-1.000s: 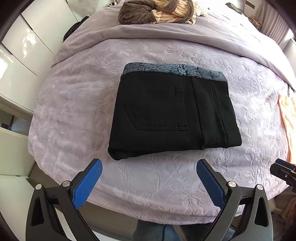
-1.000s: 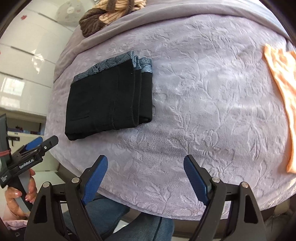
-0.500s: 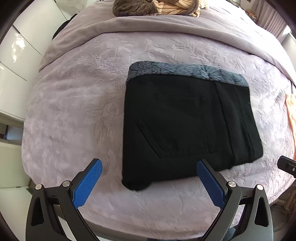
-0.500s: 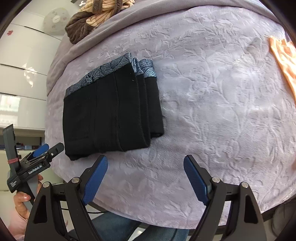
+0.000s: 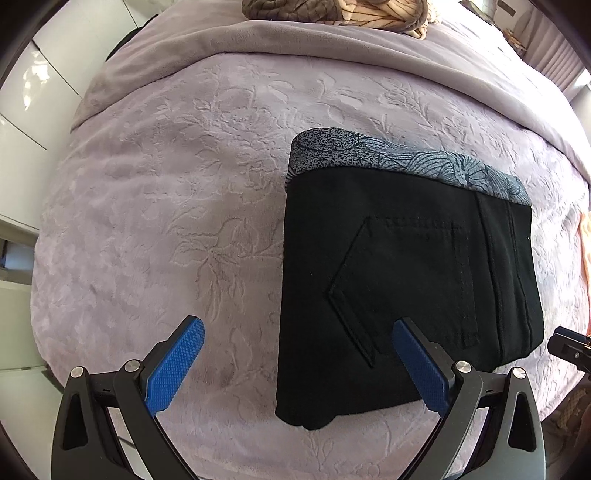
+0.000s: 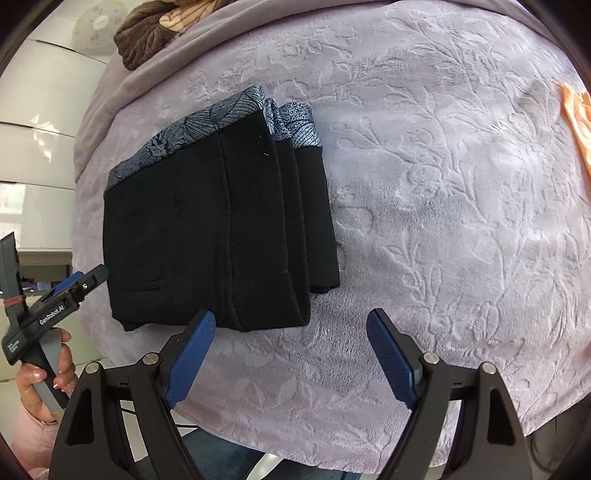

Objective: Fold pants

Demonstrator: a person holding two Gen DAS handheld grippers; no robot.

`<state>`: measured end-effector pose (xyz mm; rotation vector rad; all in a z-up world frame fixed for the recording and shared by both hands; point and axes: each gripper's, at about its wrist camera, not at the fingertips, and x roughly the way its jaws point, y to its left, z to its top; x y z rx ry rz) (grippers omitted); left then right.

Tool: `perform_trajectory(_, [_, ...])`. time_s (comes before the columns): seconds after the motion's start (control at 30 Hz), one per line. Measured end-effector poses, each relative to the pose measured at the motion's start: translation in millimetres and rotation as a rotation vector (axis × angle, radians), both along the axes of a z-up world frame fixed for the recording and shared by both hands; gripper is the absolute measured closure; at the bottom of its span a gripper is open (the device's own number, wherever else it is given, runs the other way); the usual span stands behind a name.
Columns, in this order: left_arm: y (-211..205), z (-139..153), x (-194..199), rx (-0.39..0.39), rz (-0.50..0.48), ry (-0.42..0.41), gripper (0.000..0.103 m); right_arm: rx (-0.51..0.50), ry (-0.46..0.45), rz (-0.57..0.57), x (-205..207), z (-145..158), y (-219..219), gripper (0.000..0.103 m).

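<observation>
Fig. Folded pants on a bed, both tools open above the near edge.

The bed (image 5: 184, 192), under a lilac embossed cover, fills both views; white cupboards (image 5: 29, 122) stand at its far left side, a brown and striped heap of cloth (image 5: 332, 11) lies at its head, and an orange cloth (image 6: 578, 122) lies at its right edge. The pants (image 5: 399, 280) lie near the foot edge as a compact black stack, patterned waistband away from the person. The folding looks nearly or fully done; any next move would call for squaring or pressing the stack without disturbing its layers. The left tool (image 5: 297, 367) stands wide open and empty, its right finger over the stack's near-left corner. The right tool (image 6: 290, 363) is likewise wide open and empty, just before the stack's near-right corner.
</observation>
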<state>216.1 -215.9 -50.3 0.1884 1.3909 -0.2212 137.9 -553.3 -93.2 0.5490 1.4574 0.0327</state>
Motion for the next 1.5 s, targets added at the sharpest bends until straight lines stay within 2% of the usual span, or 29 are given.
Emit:
perform_trajectory(0.17, [1,-6,9,-0.021,-0.003,0.011,0.001,0.005,-0.001,0.014,11,-3,-4,0.016])
perform_trajectory(0.27, [4,-8,16,-0.058,0.001,0.015,0.001,0.018,-0.008,0.023,19,-6,-7,0.016])
perform_trajectory(0.4, [9,-12,30,-0.169,-0.025,0.049,0.001,0.045,-0.017,0.035,28,-10,-13,0.016])
perform_trajectory(0.5, [15,-18,43,-0.255,-0.047,0.079,0.001,0.117,-0.026,0.049,35,-19,-20,0.016])
perform_trajectory(0.6, [18,-26,53,-0.303,-0.078,0.094,0.001,0.192,-0.038,0.054,41,-32,-27,0.016])
perform_trajectory(0.77, [13,-51,64,-0.407,-0.153,0.156,0.001,0.355,-0.058,0.058,53,-67,-40,0.015])
perform_trajectory(0.93, [-5,-68,67,-0.478,-0.187,0.18,0.001,0.529,-0.119,0.051,67,-88,-47,0.015])
perform_trajectory(1.0, [-12,-72,66,-0.481,-0.192,0.187,0.001,0.556,-0.118,0.044,70,-92,-47,0.015])
perform_trajectory(1.07, [-17,-75,63,-0.487,-0.18,0.204,0.002,0.544,-0.082,0.022,74,-99,-46,0.025])
perform_trajectory(1.1, [-16,-73,62,-0.503,-0.171,0.202,0.013,0.539,-0.07,0.015,73,-100,-45,0.028])
perform_trajectory(1.13, [-17,-69,60,-0.509,-0.165,0.19,0.019,0.532,-0.072,0.007,73,-98,-46,0.035])
perform_trajectory(1.17, [-16,-65,58,-0.508,-0.164,0.175,0.022,0.536,-0.074,0.0,73,-94,-46,0.038])
perform_trajectory(1.23, [-12,-55,54,-0.501,-0.157,0.154,0.032,0.548,-0.095,-0.007,68,-84,-48,0.056])
perform_trajectory(1.27, [-10,-50,53,-0.501,-0.148,0.151,0.034,0.562,-0.103,-0.015,66,-80,-50,0.061])
perform_trajectory(1.3, [-7,-43,51,-0.514,-0.138,0.152,0.038,0.587,-0.108,-0.026,64,-76,-51,0.063])
perform_trajectory(1.5, [2,1,24,-0.5,-0.171,0.119,0.039,0.652,-0.126,-0.036,39,-45,-44,0.064])
